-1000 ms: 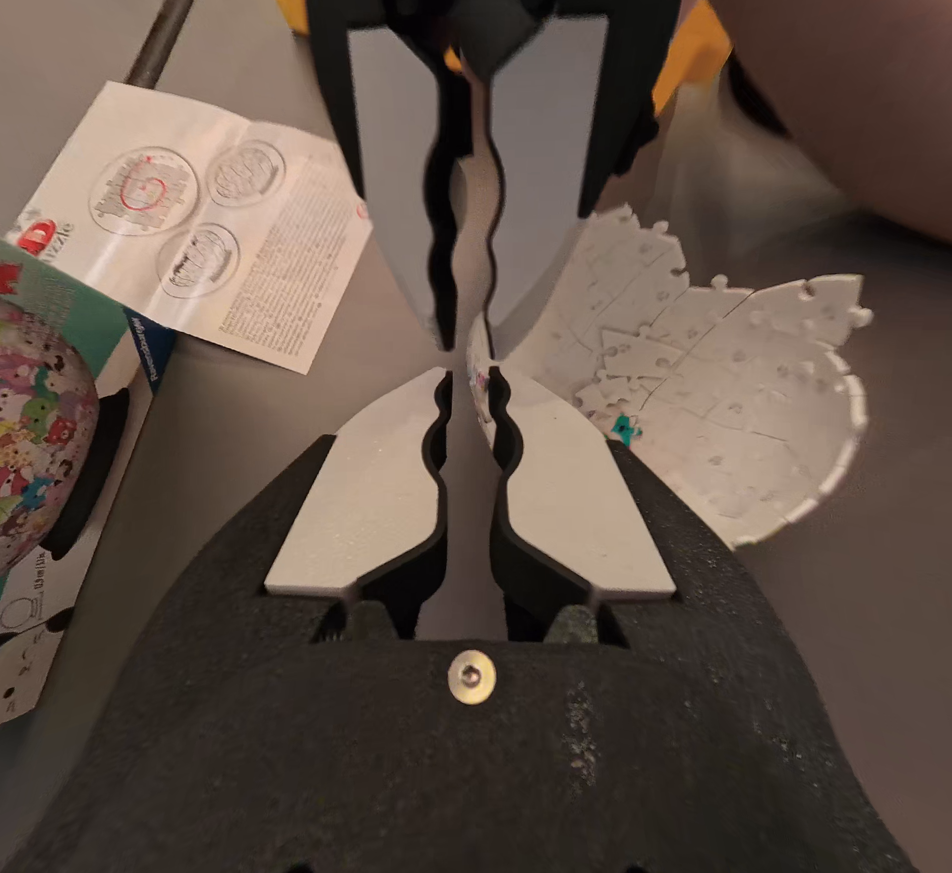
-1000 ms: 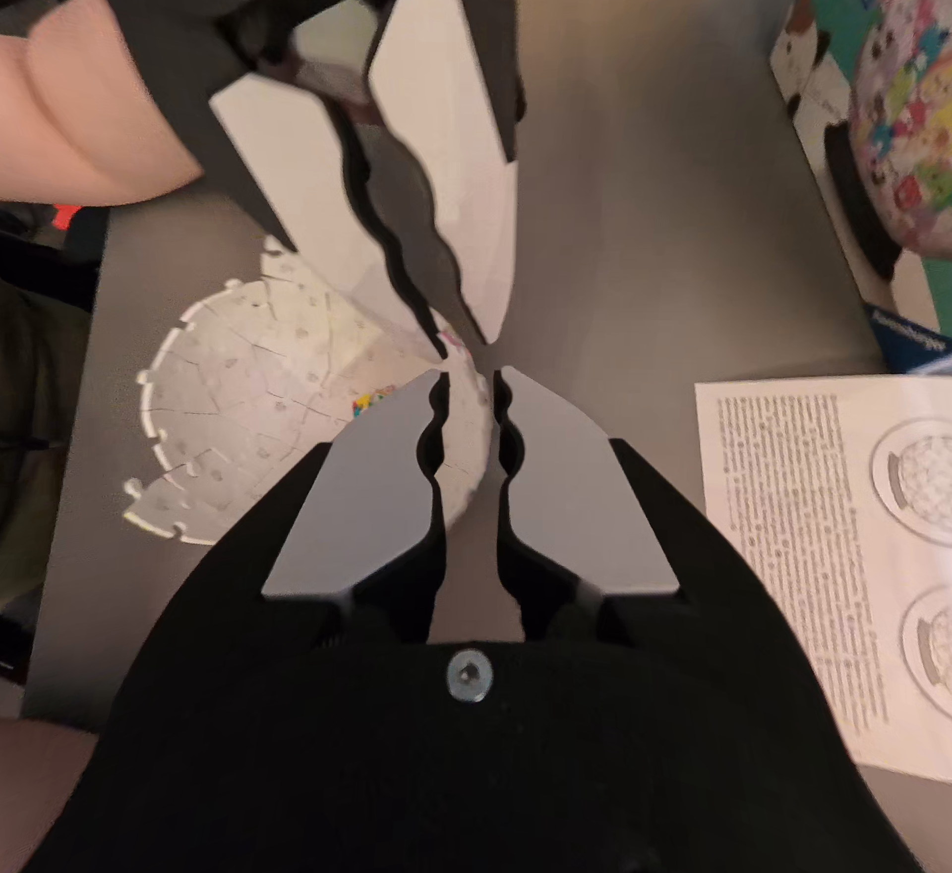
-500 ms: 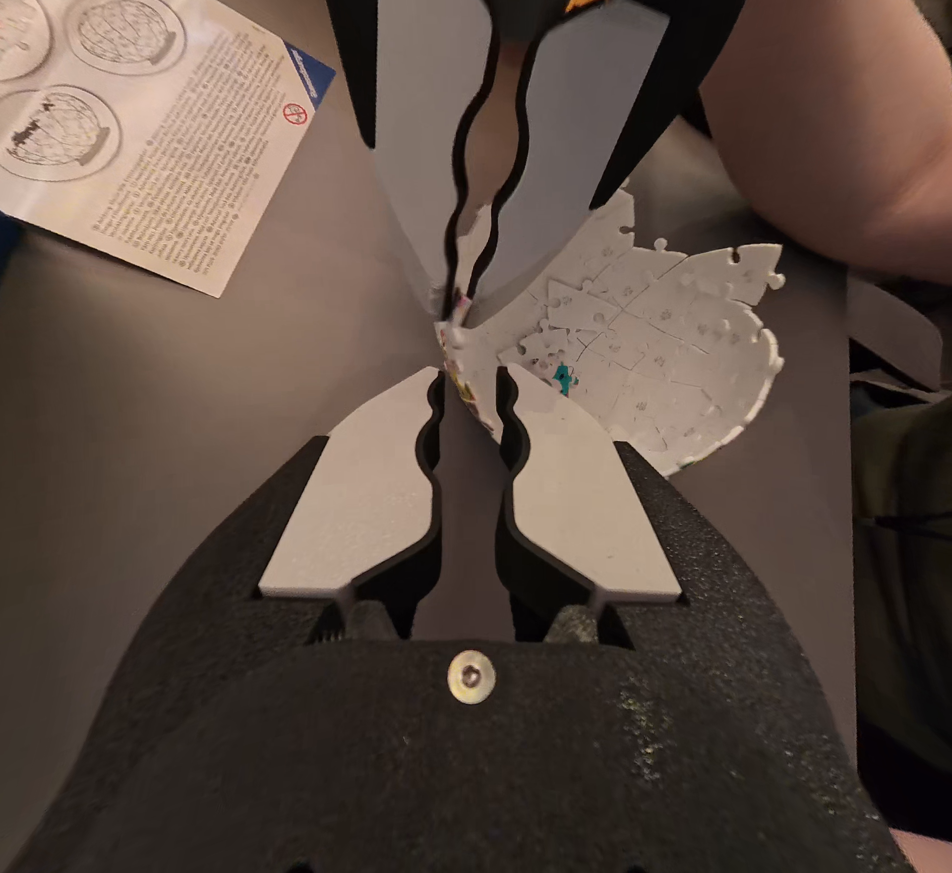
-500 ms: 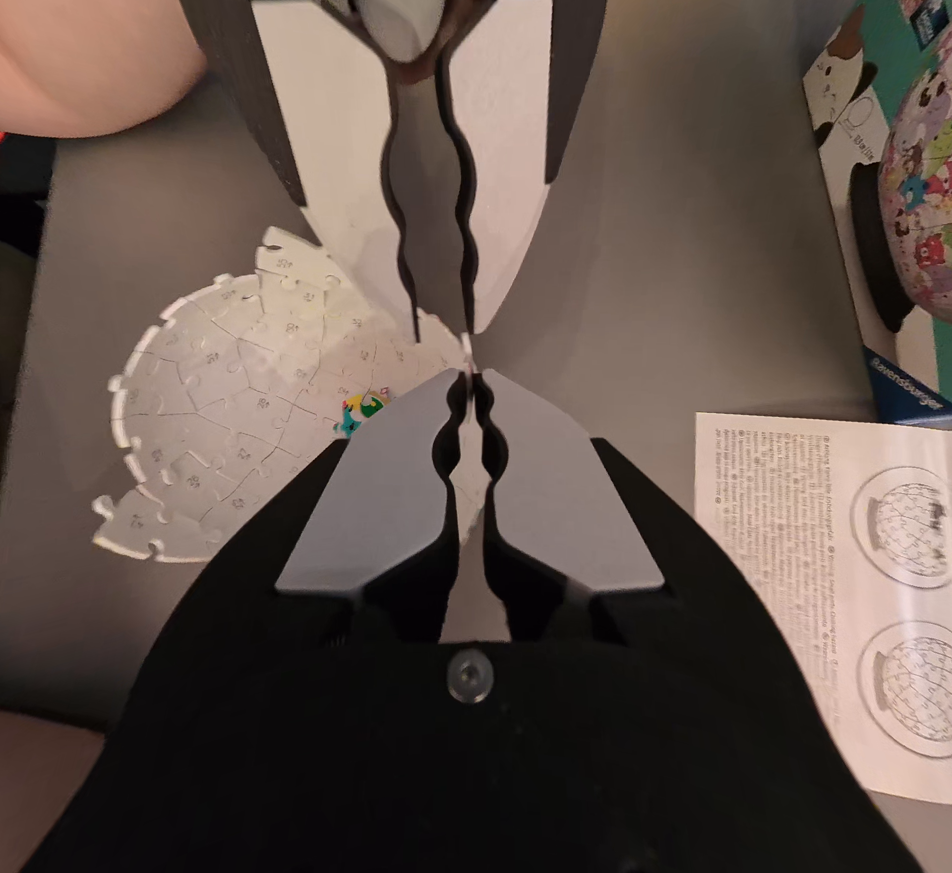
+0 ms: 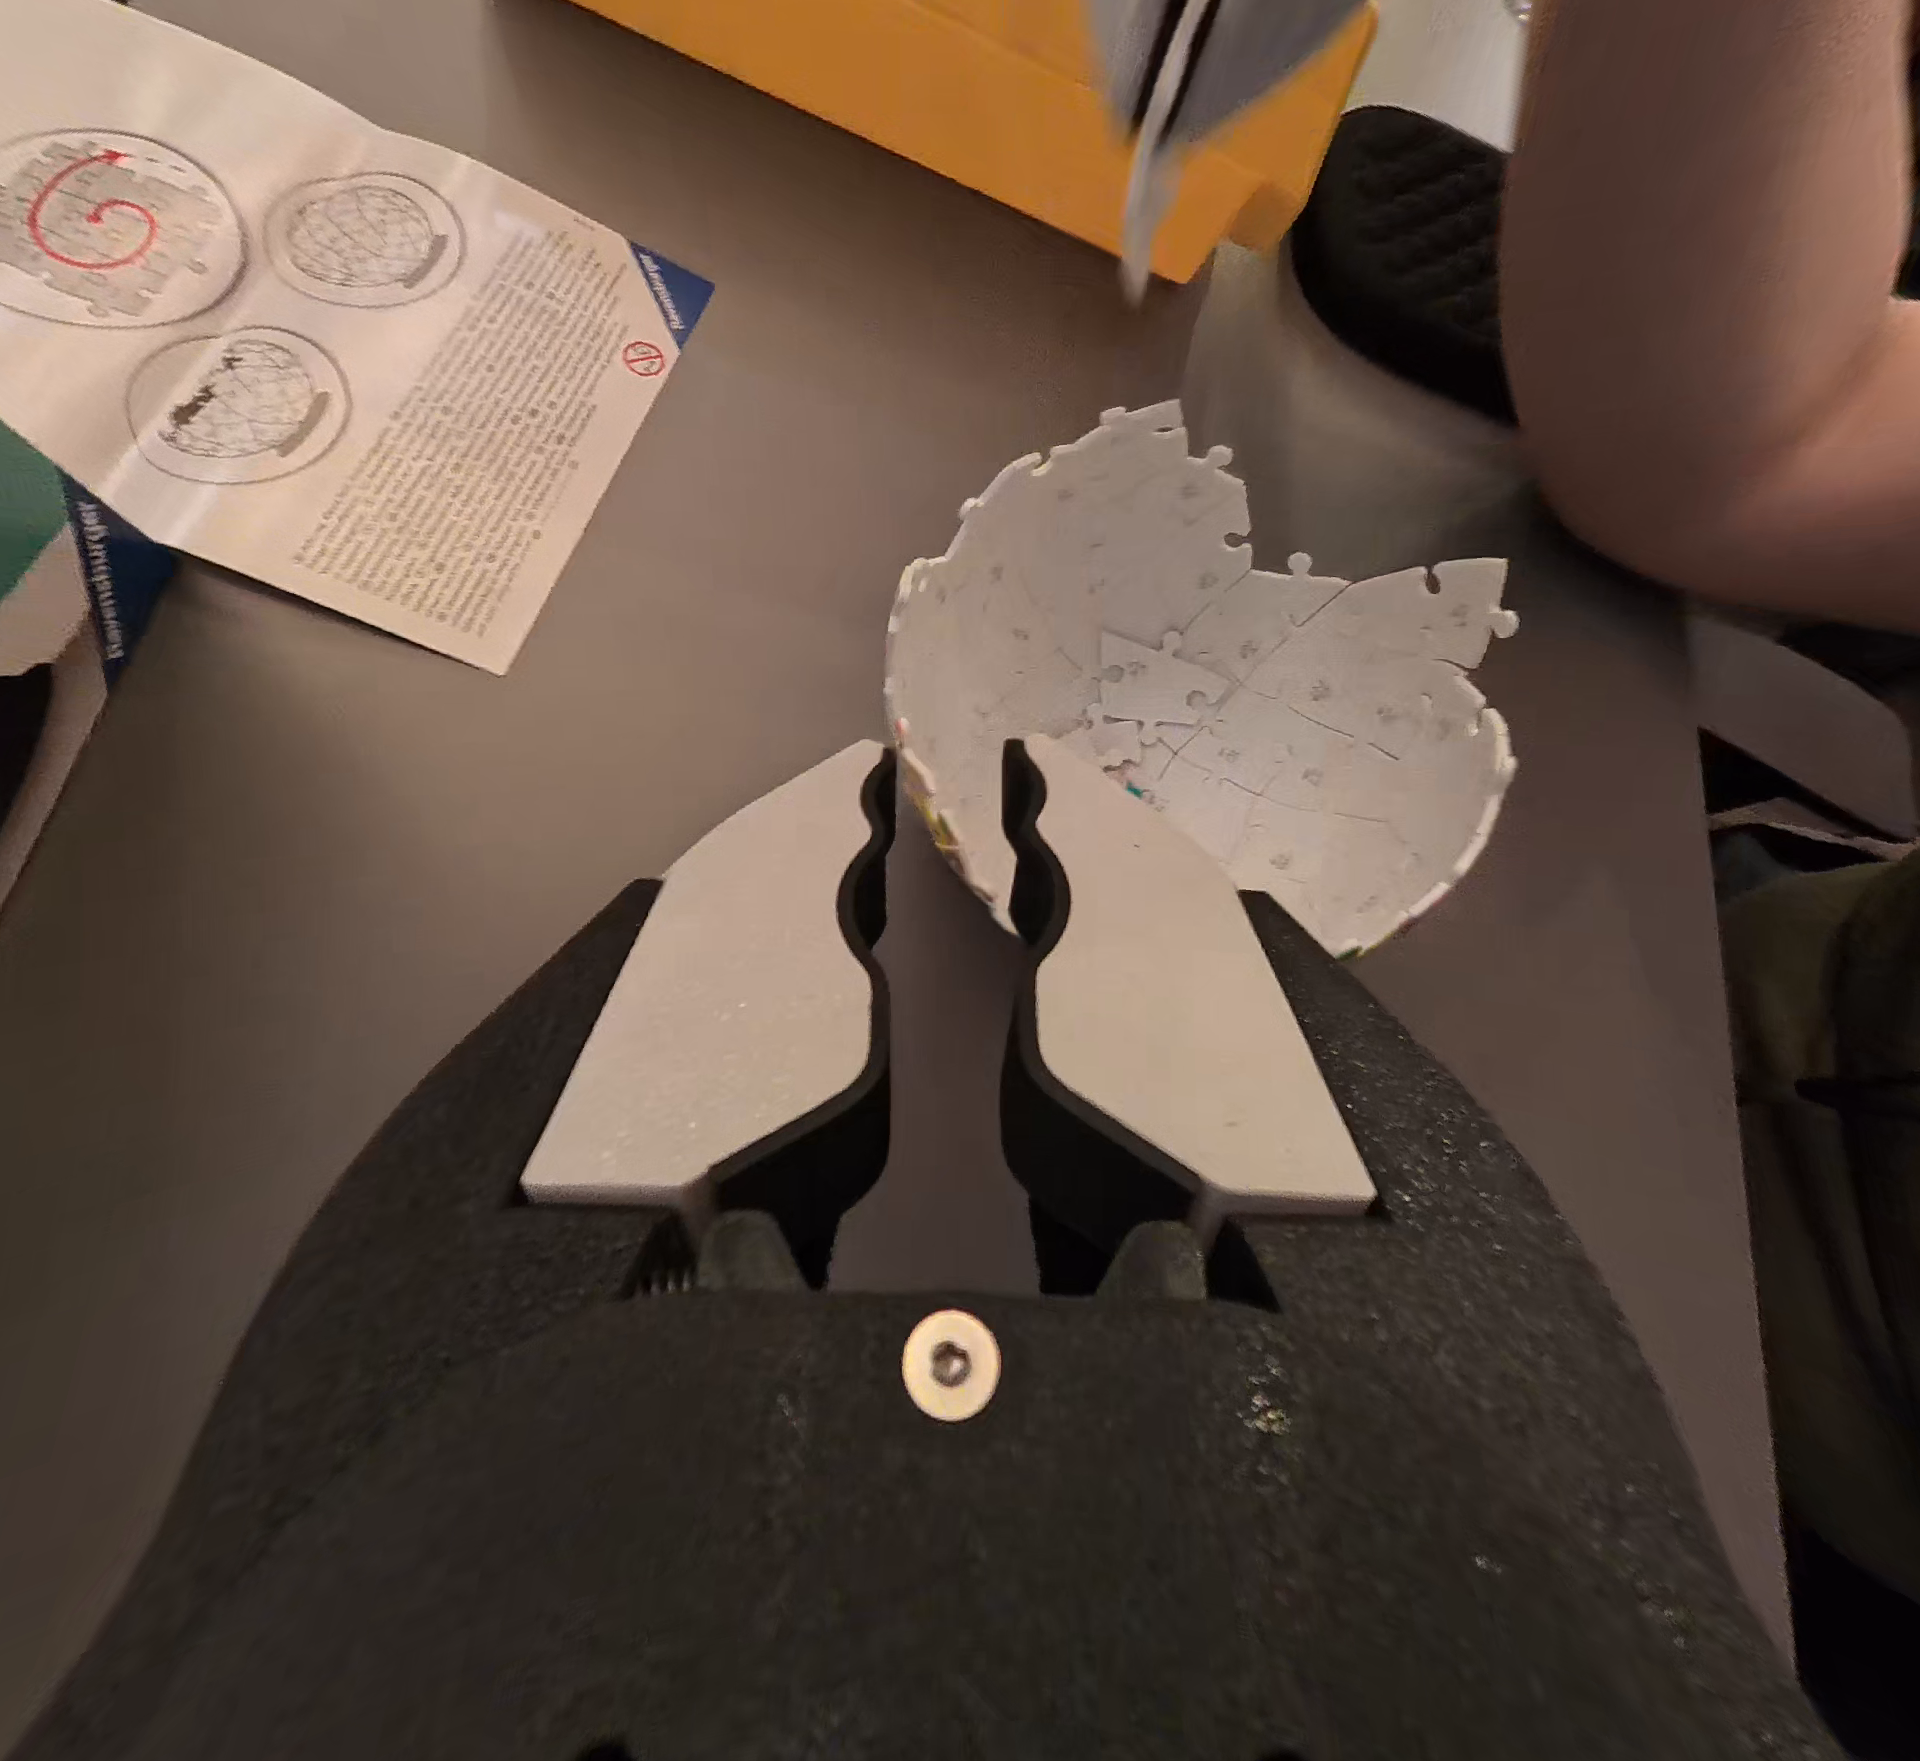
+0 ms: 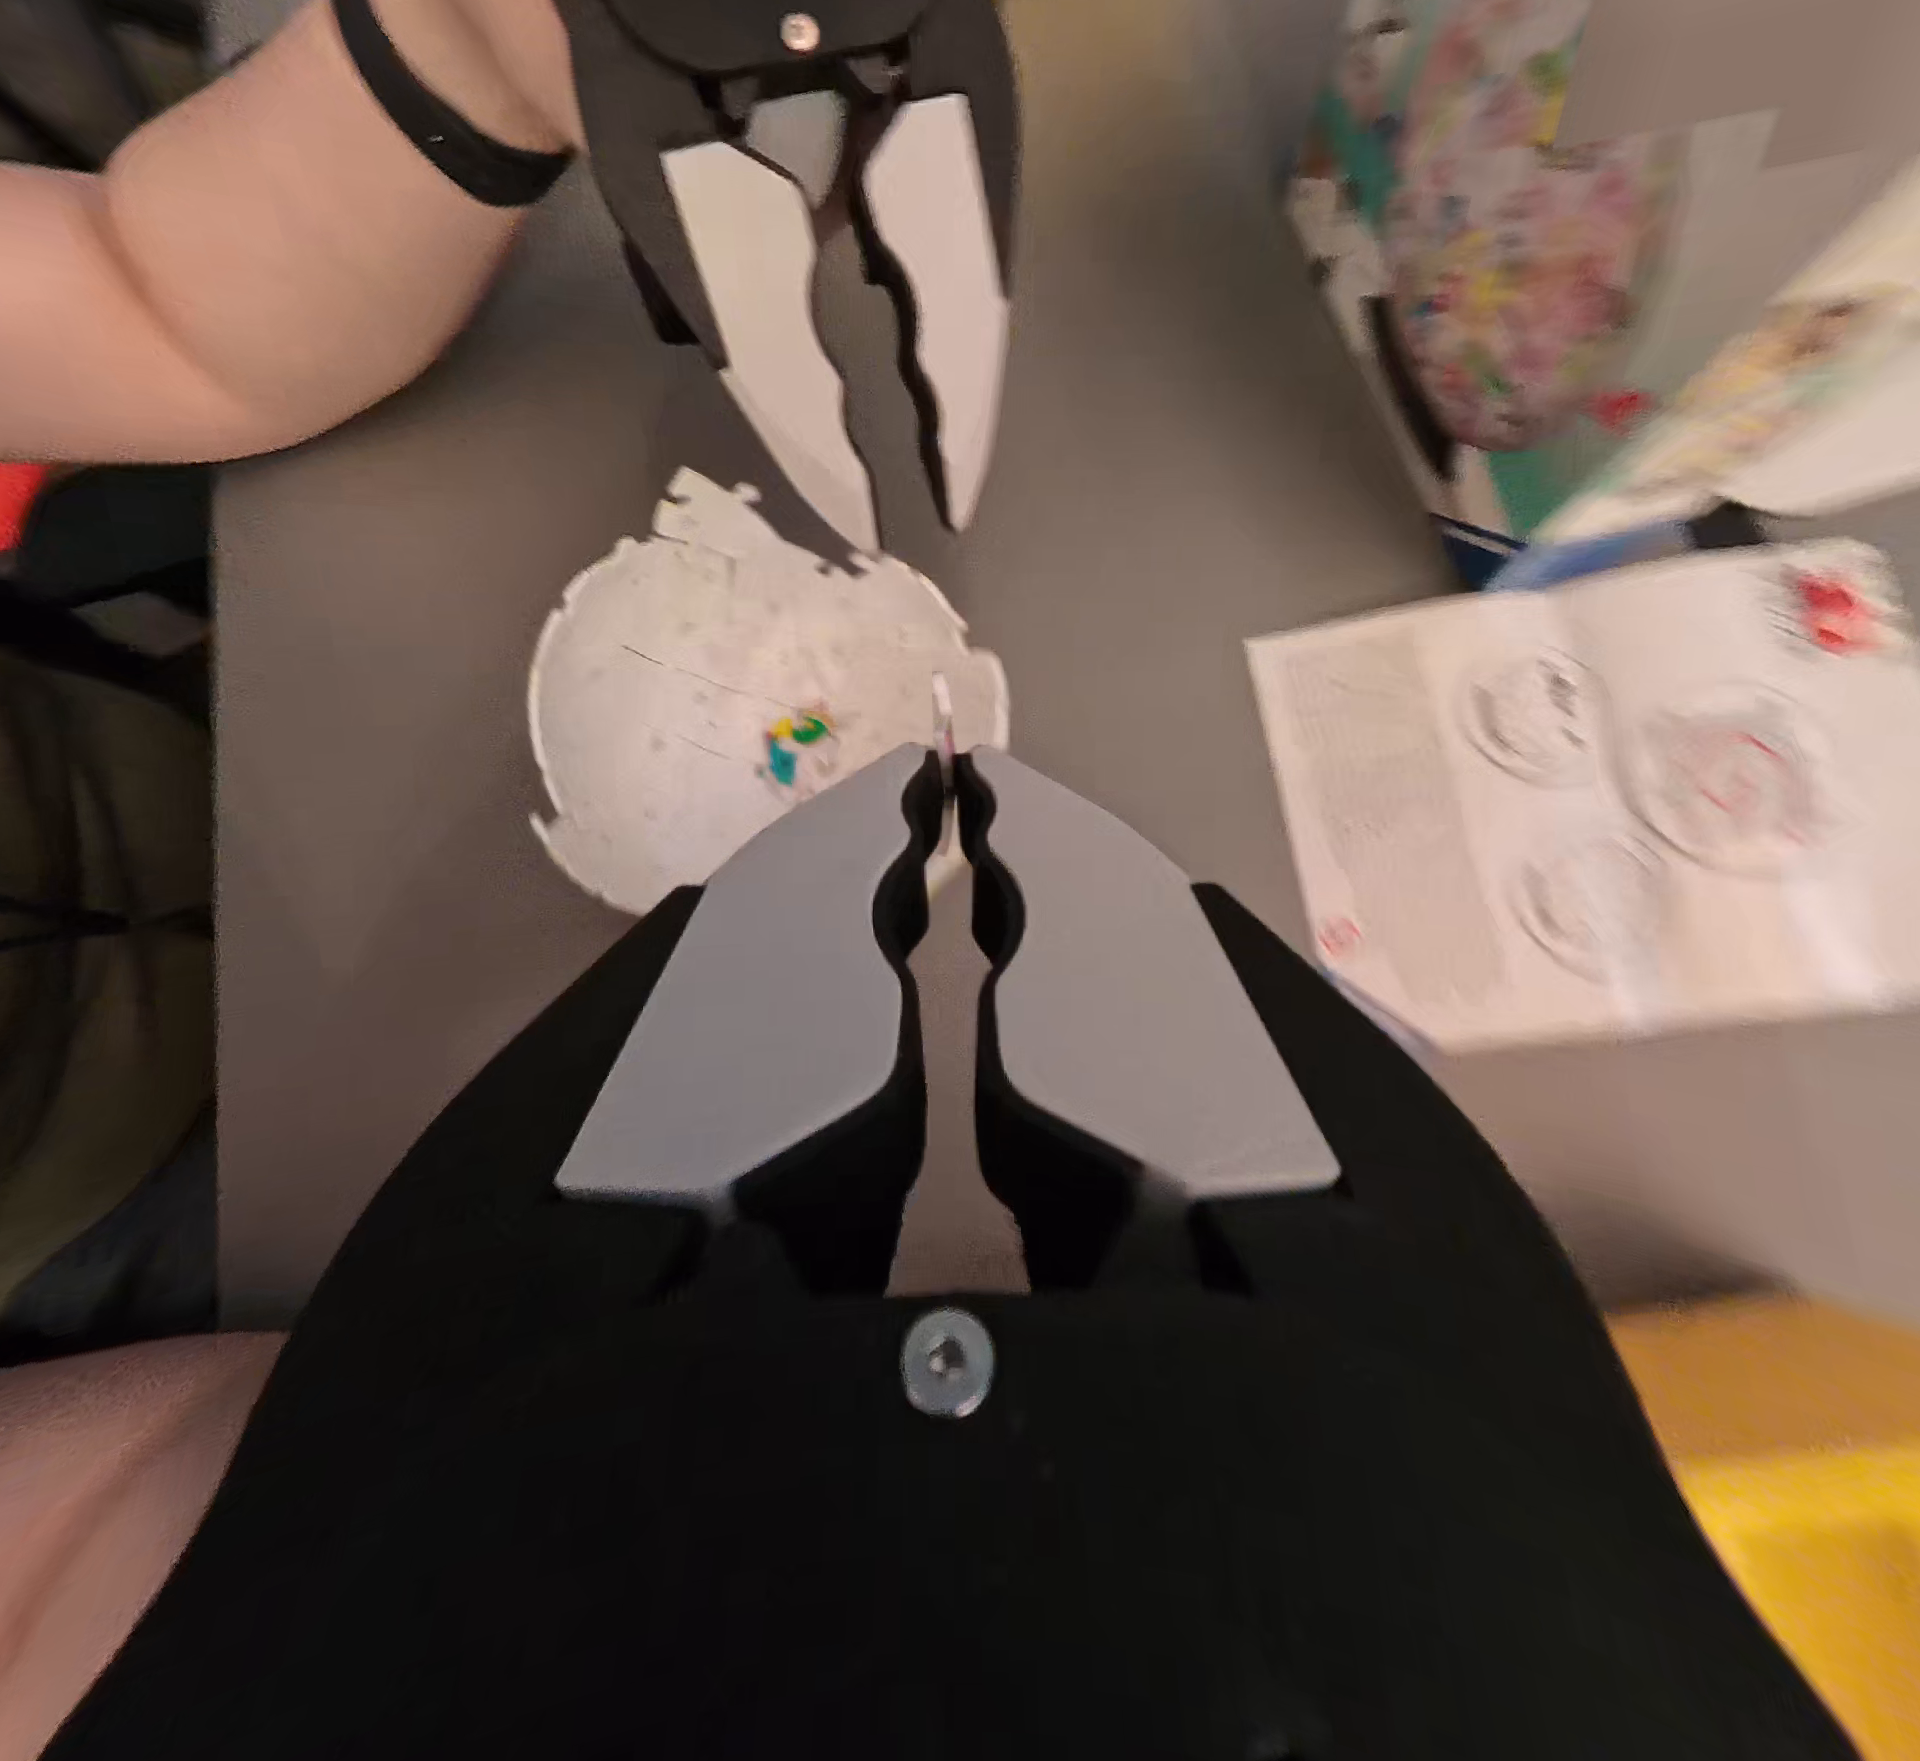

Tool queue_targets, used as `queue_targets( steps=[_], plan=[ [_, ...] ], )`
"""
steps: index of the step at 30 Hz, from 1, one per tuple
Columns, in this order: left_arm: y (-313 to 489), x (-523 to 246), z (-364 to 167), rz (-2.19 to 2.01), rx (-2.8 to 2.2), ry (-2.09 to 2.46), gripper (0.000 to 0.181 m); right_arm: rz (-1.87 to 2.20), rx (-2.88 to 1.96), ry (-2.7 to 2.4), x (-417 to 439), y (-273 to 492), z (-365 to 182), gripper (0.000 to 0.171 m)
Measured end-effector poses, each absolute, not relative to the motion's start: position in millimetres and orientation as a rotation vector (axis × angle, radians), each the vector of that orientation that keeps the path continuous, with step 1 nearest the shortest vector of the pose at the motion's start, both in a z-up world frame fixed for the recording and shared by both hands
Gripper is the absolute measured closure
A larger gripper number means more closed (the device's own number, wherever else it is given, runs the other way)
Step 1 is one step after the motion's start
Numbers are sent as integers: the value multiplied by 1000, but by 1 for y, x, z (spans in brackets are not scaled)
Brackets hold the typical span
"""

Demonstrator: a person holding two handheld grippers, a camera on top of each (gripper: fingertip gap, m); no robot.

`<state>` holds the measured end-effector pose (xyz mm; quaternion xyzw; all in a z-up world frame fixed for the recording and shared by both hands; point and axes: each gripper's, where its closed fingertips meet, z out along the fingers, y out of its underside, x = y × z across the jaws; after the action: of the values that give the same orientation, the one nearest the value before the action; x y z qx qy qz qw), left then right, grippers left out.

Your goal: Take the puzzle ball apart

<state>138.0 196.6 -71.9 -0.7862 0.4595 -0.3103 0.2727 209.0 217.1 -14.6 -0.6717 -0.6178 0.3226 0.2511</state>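
Half puzzle ball, lying open on table beside leaflet. Left gripper spread at its rim. Right gripper clenched on blurred puzzle piece, edge-on.

White half-shell puzzle ball, open side up
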Motion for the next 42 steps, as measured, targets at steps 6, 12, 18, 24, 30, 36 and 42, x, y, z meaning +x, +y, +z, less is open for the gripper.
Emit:
queue_targets(
  steps=[6, 12, 18, 24, 30, 36, 42],
  plan=[
    [200, 139, -89, -759, -2182, 1252, 160, 643, -2180, -1195, 344, 256, -24, 168],
    [200, 138, -103, -709, -2236, 1280, 162, 619, -2564, -746, 427, 293, -105, 168],
    [199, 137, -103, -697, -2241, 1298, 166, 578, -2574, -453, 459, 313, -111, 143],
    [202, 119, -85, -681, -2219, 1236, 166, 492, -1892, -755, 393, 318, 30, 144],
    [191, 111, -79, -789, -2245, 1235, 166, 856, -1450, -1370, 239, 243, 48, 144],
    [180, 104, -69, -860, -2243, 1232, 164, 912, -1576, -1767, 161, 224, -38, 151],
    [166, 88, -62, -885, -2265, 1255, 161, 758, -1708, -1948, 145, 224, -84, 152]
  ],
)
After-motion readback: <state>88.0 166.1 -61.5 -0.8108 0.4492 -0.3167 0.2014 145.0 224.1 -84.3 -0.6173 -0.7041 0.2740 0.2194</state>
